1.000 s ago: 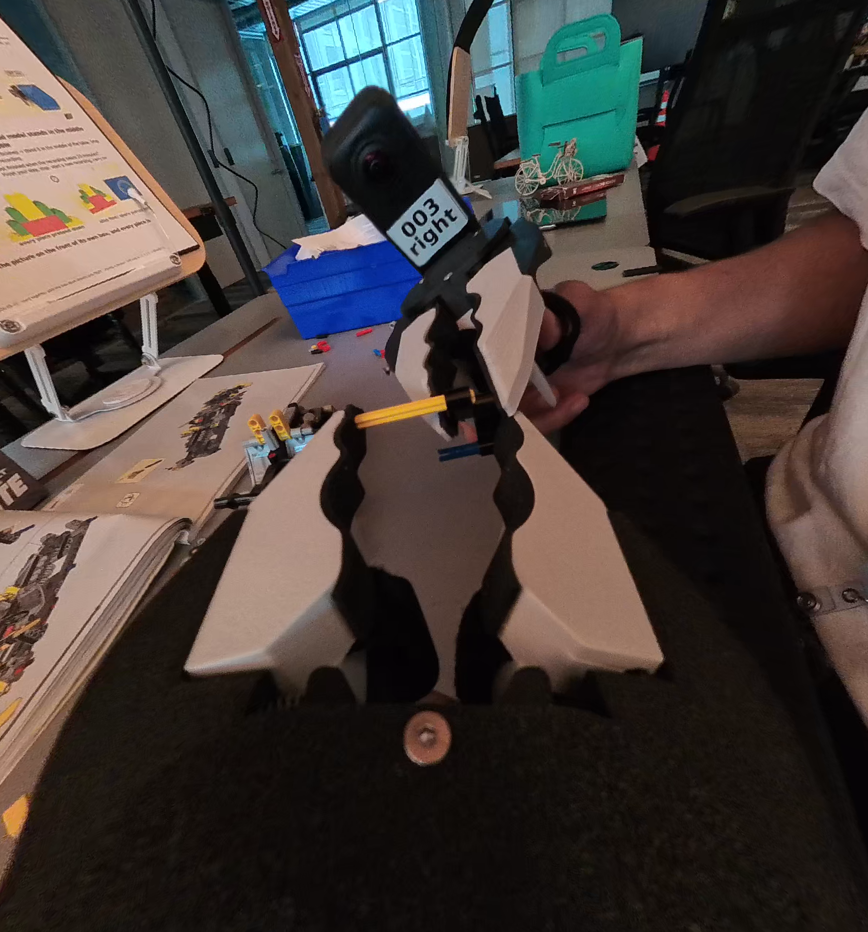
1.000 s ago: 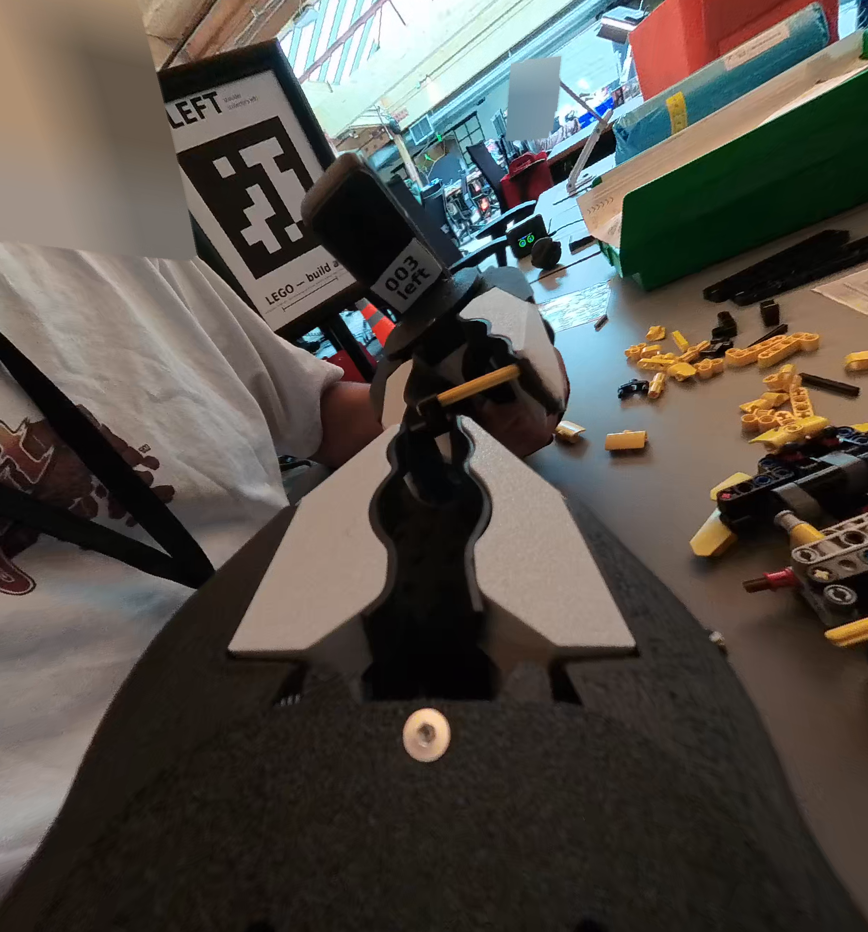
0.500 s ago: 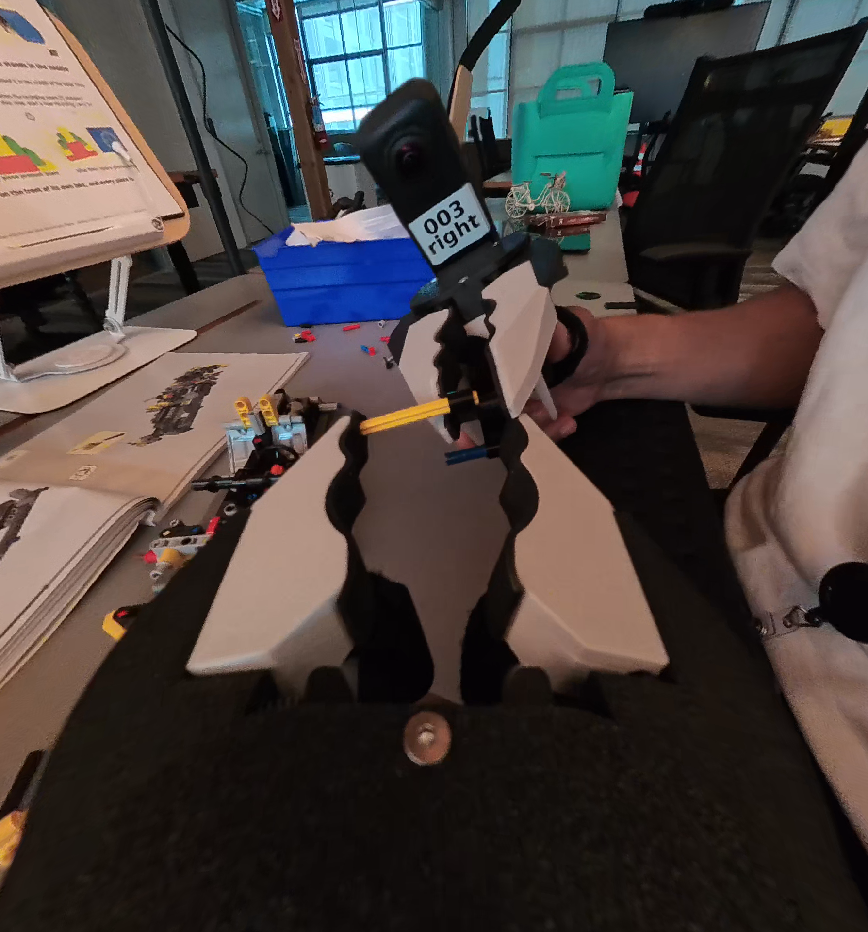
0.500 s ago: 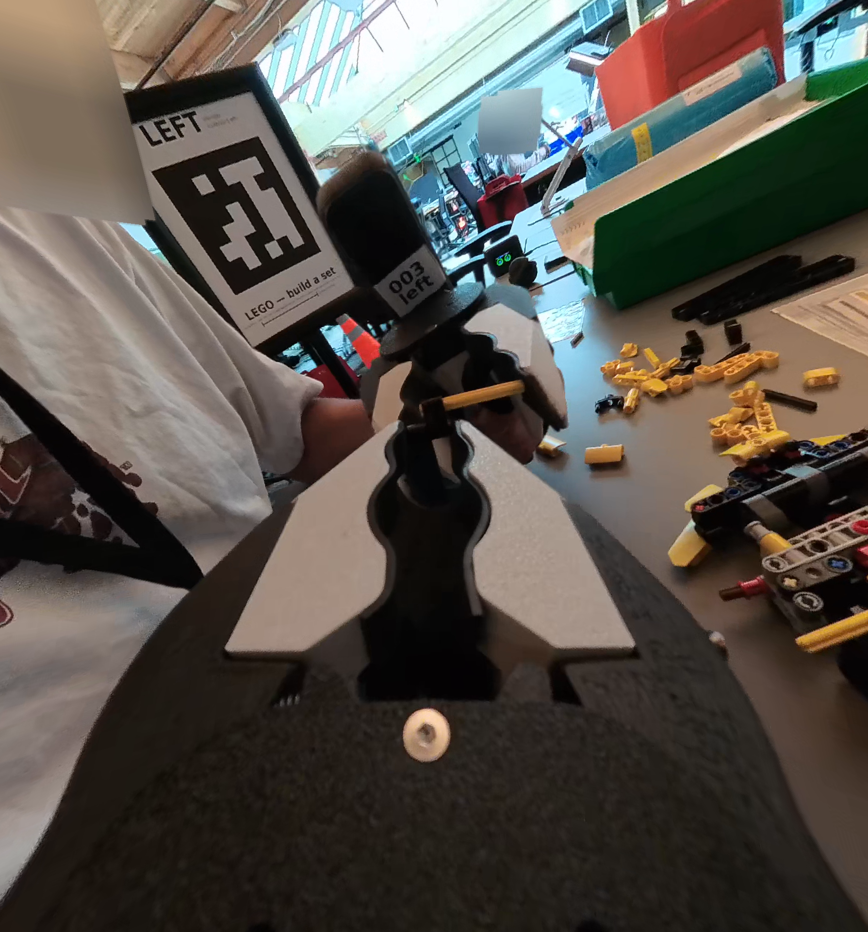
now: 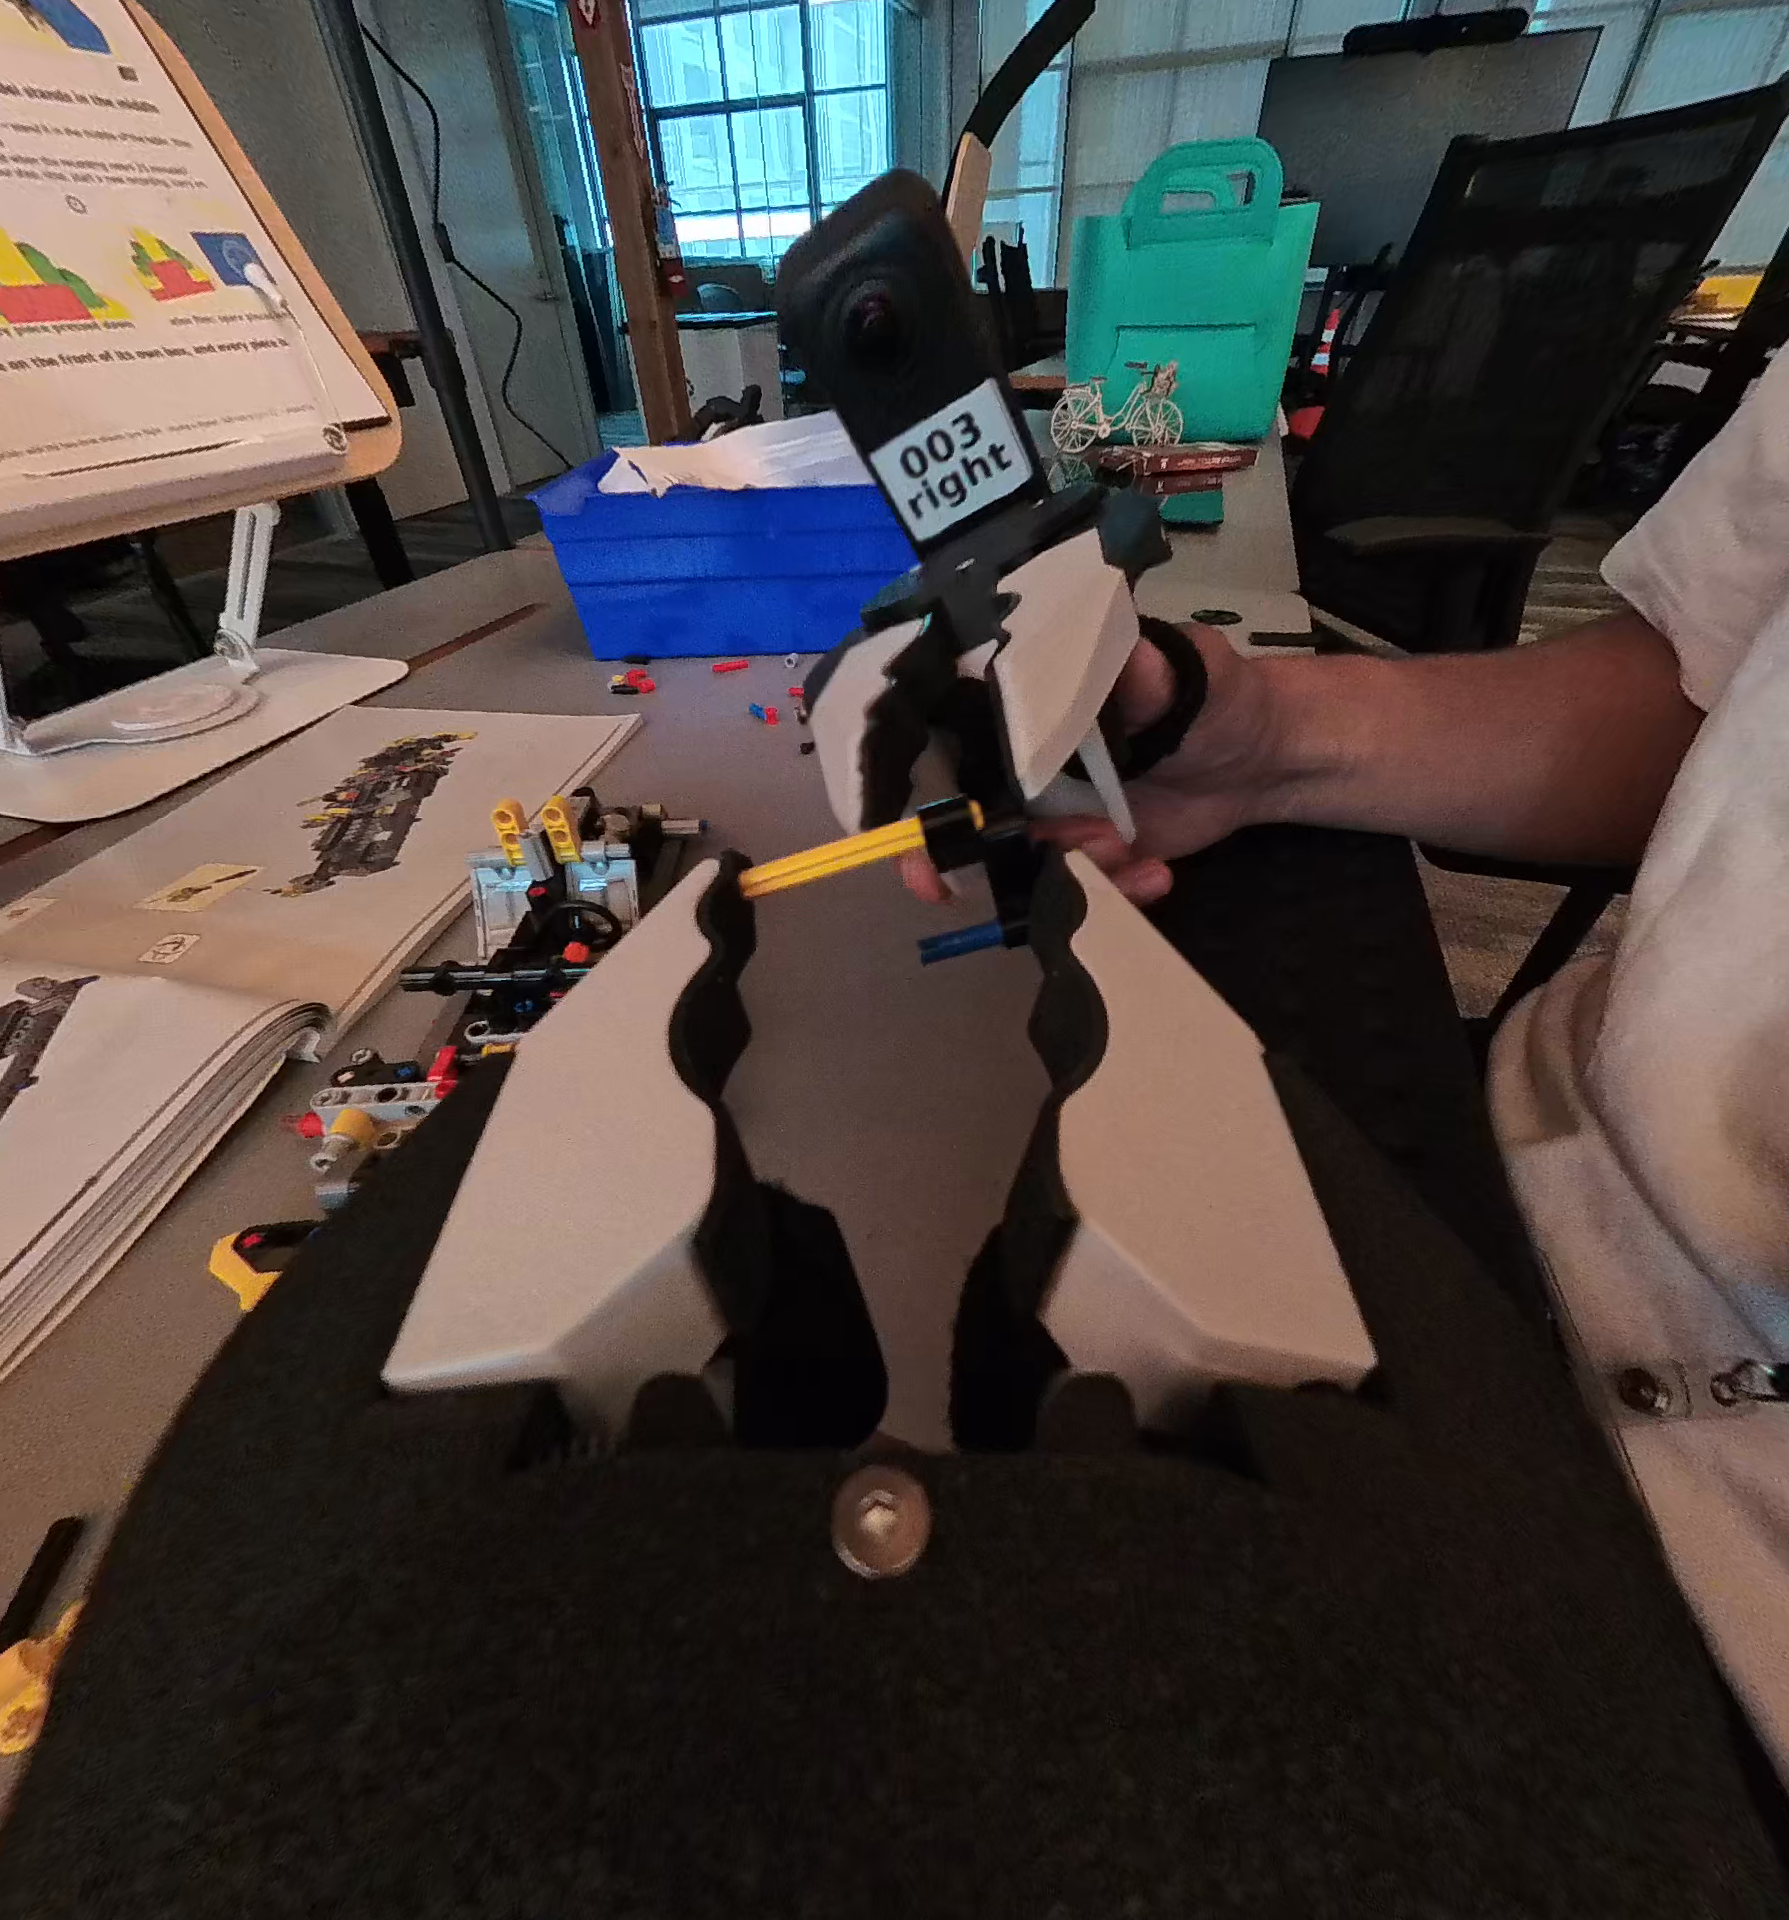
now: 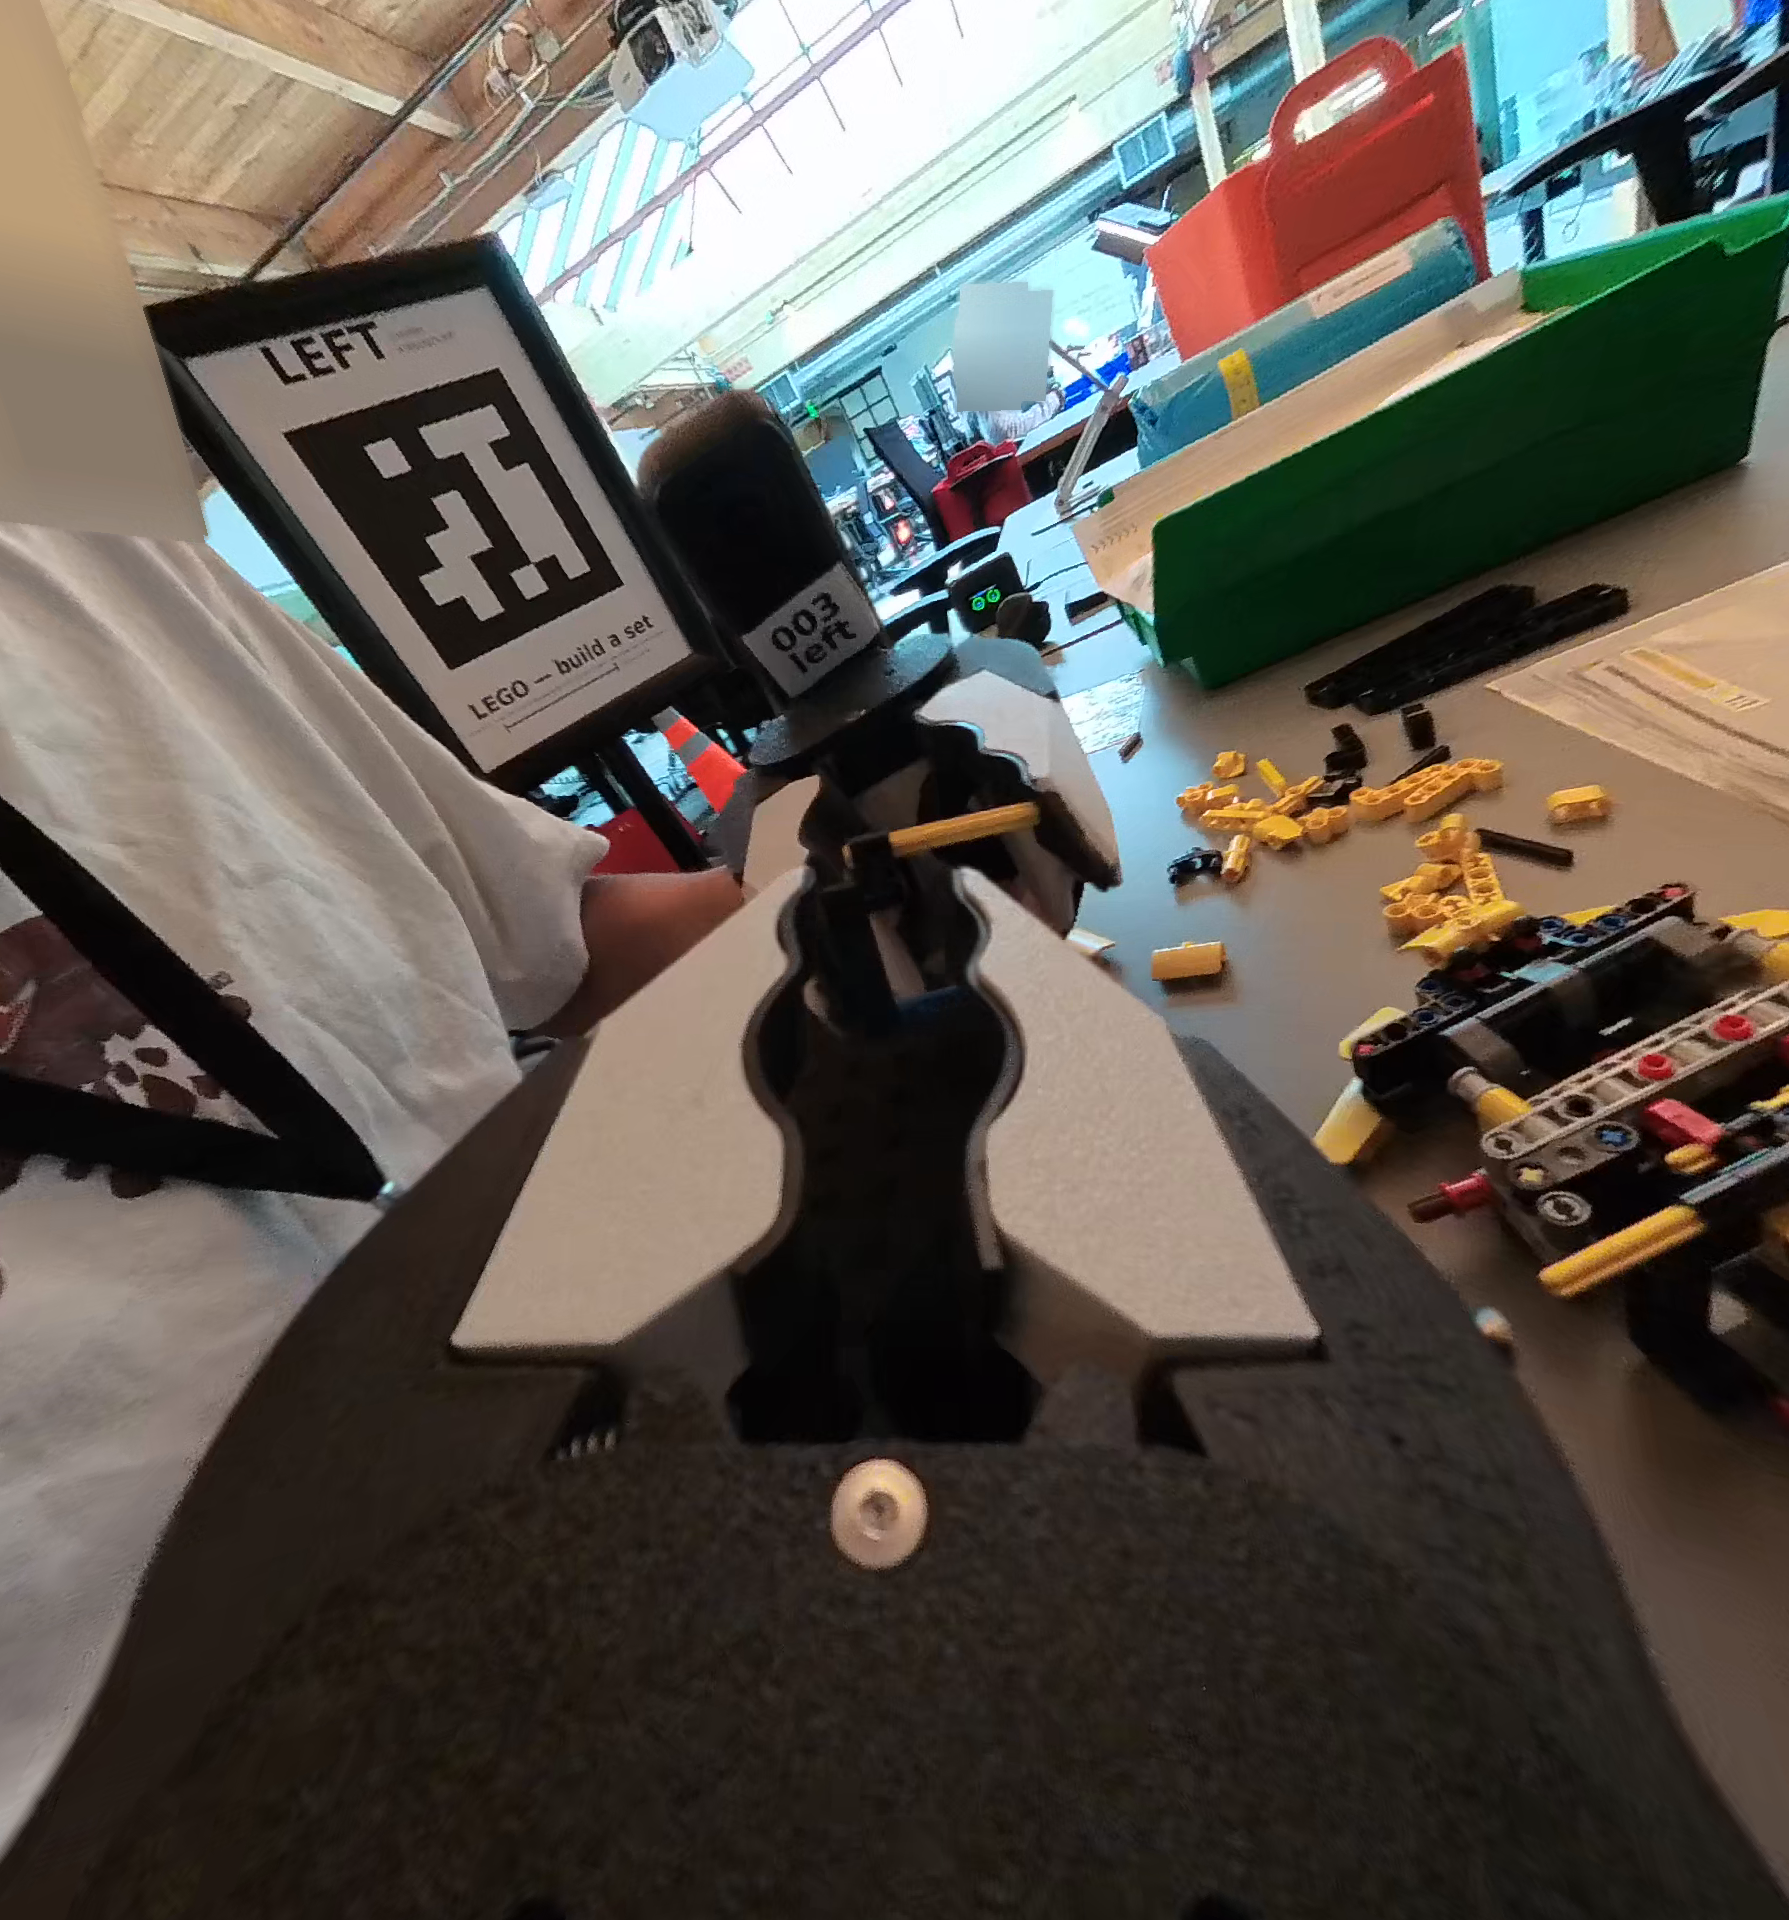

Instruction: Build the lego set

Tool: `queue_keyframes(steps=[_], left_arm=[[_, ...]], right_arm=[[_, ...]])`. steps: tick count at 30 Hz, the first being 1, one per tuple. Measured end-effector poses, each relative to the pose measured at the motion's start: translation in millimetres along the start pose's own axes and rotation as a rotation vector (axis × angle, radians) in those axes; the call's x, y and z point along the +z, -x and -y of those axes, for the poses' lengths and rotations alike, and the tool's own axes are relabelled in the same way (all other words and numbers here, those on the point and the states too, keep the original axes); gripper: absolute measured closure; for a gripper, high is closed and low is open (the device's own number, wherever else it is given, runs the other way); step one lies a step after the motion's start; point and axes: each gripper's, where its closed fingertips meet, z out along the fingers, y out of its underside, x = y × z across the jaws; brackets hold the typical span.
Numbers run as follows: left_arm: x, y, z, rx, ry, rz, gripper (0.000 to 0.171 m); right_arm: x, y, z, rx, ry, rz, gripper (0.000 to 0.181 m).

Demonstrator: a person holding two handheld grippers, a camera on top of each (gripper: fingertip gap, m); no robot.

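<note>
Yellow axle (image 5: 833, 857) still clamped, unmoved

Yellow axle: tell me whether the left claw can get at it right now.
Probably yes. The left claw is open and the yellow axle, held out by the right claw, already touches one fingertip, with nothing between.

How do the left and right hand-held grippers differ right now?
The left hand-held gripper has its fingers spread wide and holds nothing; the right hand-held gripper is shut on a small black piece that carries a yellow axle and a blue pin. The axle's free end sits by the left one's fingertip; whether they touch is unclear. Both have grey fingers with wavy black pads and are held above the table.
</note>
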Motion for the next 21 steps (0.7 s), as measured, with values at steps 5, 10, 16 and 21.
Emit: queue_keyframes(steps=[5,10,16,21], left_arm=[[1,3,-2,-0.038,0.015,-0.005,0.121],[3,-1,-5,-0.015,0.032,-0.018,0.121],[4,-1,-8,-0.019,0.050,-0.024,0.121],[6,-2,-11,-0.010,0.072,-0.028,0.121]], right_arm=[[0,-11,2,-0.093,-0.001,-0.072,0.146],[-1,-4,-3,-0.134,0.033,-0.041,0.157],[-1,1,-8,-0.096,0.061,0.002,0.168],[3,-1,-12,-0.066,0.086,0.018,0.166]])
